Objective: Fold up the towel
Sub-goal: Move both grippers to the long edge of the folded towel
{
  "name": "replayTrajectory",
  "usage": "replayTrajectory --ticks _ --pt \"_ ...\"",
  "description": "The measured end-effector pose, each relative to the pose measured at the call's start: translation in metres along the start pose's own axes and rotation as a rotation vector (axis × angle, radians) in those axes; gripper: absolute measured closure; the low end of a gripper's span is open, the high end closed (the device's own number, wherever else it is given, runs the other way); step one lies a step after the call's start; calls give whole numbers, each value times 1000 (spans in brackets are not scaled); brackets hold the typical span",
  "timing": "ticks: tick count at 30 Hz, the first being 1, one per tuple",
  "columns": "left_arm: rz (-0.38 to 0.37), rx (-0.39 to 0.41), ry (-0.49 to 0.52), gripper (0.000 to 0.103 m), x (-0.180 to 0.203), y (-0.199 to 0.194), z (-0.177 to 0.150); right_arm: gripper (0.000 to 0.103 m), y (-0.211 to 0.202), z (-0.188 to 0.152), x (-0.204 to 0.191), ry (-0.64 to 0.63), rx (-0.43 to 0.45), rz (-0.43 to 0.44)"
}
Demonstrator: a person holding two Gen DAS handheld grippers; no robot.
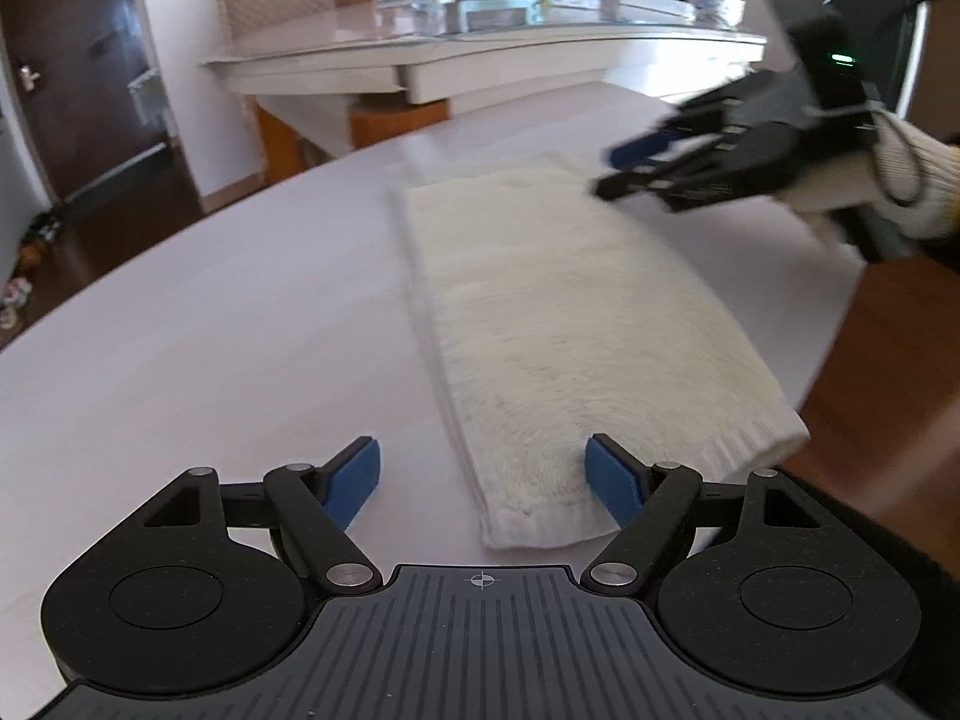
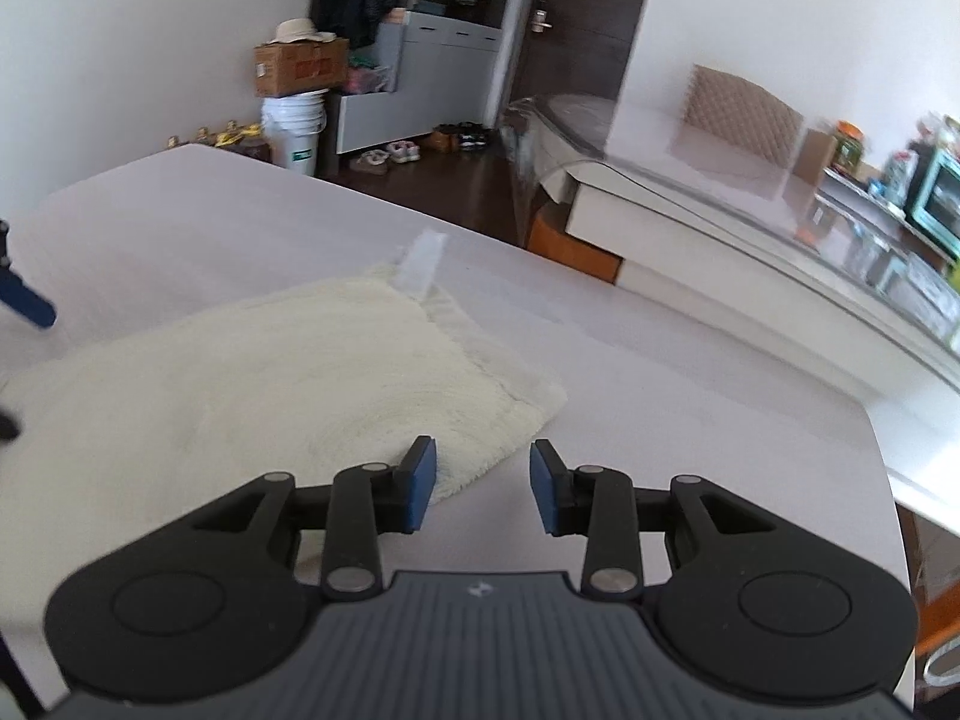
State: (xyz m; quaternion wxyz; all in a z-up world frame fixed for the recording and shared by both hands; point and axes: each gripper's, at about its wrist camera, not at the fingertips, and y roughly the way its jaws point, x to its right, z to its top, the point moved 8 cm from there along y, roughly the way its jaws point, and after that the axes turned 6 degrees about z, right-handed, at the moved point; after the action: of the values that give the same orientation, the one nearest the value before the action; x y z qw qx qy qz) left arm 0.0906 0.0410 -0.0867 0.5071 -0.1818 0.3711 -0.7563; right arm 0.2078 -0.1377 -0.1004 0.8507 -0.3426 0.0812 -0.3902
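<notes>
Lay folded in a long cream strip on the pale surface [image 1: 180,330], that towel [image 1: 558,312]. Left gripper [image 1: 483,474]: jaws spread wide, near end of towel between them, nothing pinched. Right gripper [image 2: 483,486]: jaws partly open, empty, hovering just off the towel's corner, left pad over the fluffy edge. Gloved hand [image 1: 888,180] gripped the right one.

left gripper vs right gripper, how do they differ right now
The left gripper has its jaws spread wide; the right gripper has a narrower gap. The left gripper is at the towel's narrow end near the table edge; the right gripper is at a far corner. Both have blue pads and hold nothing.
</notes>
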Motion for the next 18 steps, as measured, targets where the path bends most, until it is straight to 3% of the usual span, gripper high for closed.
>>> replayTrajectory --ticks 5,8,9,13,18 --pt "-23 17 20 22 7 -6 1 66 -21 6 -10 -19 59 20" --pt "-5 45 36 21 -6 -16 1 62 -58 1 -37 -73 123 131" --pt "1 61 51 21 -11 -19 3 61 -79 -7 -59 -127 146 217" --pt "8 110 138 20 -23 -27 6 60 -116 -29 -108 -272 142 330" --pt "-15 115 216 18 -22 -29 7 59 -129 -59 -150 -439 86 308"
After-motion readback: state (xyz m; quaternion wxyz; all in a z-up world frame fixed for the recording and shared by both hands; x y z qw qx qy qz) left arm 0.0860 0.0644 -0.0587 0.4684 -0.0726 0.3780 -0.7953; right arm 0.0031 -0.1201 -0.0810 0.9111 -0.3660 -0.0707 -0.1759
